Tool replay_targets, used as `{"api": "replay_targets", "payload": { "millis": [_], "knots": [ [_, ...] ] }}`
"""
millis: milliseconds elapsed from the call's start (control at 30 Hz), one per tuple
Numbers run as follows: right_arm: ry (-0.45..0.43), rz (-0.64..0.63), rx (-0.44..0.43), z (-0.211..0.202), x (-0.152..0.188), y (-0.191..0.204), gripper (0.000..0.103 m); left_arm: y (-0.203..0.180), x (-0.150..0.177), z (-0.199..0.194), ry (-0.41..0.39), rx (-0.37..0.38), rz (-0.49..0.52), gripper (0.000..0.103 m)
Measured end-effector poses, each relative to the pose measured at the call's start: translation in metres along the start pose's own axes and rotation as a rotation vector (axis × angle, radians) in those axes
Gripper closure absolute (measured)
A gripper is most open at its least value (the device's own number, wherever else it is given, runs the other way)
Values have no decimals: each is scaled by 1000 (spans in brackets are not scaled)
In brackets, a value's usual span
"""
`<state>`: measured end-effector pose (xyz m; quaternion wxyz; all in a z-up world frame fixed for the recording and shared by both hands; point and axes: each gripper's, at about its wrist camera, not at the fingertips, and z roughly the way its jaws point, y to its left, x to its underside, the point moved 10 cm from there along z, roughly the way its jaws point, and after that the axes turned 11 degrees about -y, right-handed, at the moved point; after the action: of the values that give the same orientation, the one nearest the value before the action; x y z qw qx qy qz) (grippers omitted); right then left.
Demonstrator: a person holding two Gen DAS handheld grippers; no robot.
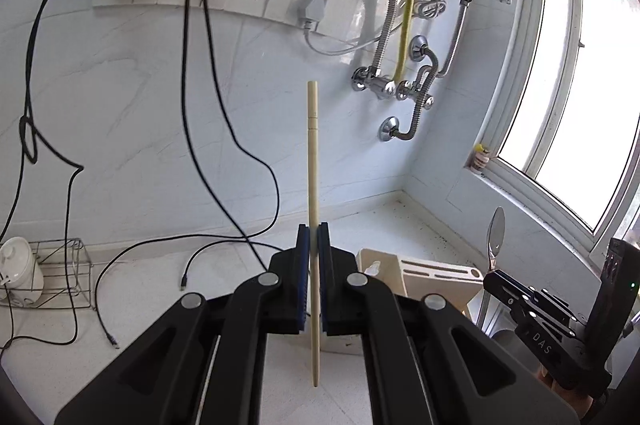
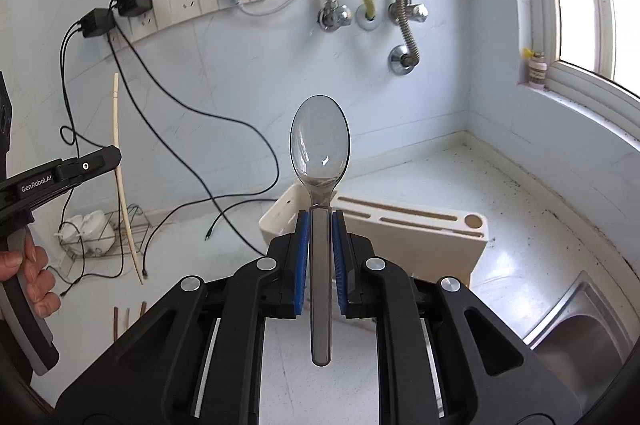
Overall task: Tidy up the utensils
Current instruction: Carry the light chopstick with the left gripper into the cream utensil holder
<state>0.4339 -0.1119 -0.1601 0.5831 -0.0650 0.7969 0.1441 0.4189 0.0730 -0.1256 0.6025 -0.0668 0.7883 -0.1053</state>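
Observation:
My left gripper (image 1: 313, 237) is shut on a pale chopstick (image 1: 312, 165) and holds it upright above the counter. My right gripper (image 2: 321, 221) is shut on the handle of a metal spoon (image 2: 320, 145), bowl upward. A cream utensil holder (image 2: 416, 225) with slots and a round hole stands on the counter just behind the spoon; it also shows in the left wrist view (image 1: 432, 273), right of the chopstick. The left gripper (image 2: 92, 161) with the chopstick (image 2: 118, 153) shows at the left of the right wrist view. The spoon (image 1: 495, 237) and right gripper (image 1: 516, 297) show at the right of the left wrist view.
Black cables (image 1: 224, 129) hang from wall sockets and trail over the counter. A wire rack (image 1: 60, 273) with a white pot (image 1: 18, 269) stands at the far left. Several chopsticks (image 2: 126, 317) lie on the counter. A steel sink (image 2: 576, 337) is at the right. Pipes (image 1: 404, 81) and a window (image 1: 580, 85) lie behind.

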Motion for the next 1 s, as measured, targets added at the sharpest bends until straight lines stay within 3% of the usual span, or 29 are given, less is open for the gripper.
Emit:
{"api": "replay_targets", "payload": {
  "millis": [200, 433, 700, 1000],
  "knots": [
    [-161, -72, 143, -10, -17, -28, 92, -37, -17, 15, -125, 64, 57, 99],
    [-290, -235, 244, -10, -16, -31, 92, -63, -24, 36, -201, 92, 105, 99],
    [-356, -328, 287, 1, -2, -34, 92, -74, -15, 52, -243, 107, 102, 99],
    [-370, -347, 308, 18, 2, -51, 92, -77, -8, 71, -226, 108, 103, 99]
  ]
}}
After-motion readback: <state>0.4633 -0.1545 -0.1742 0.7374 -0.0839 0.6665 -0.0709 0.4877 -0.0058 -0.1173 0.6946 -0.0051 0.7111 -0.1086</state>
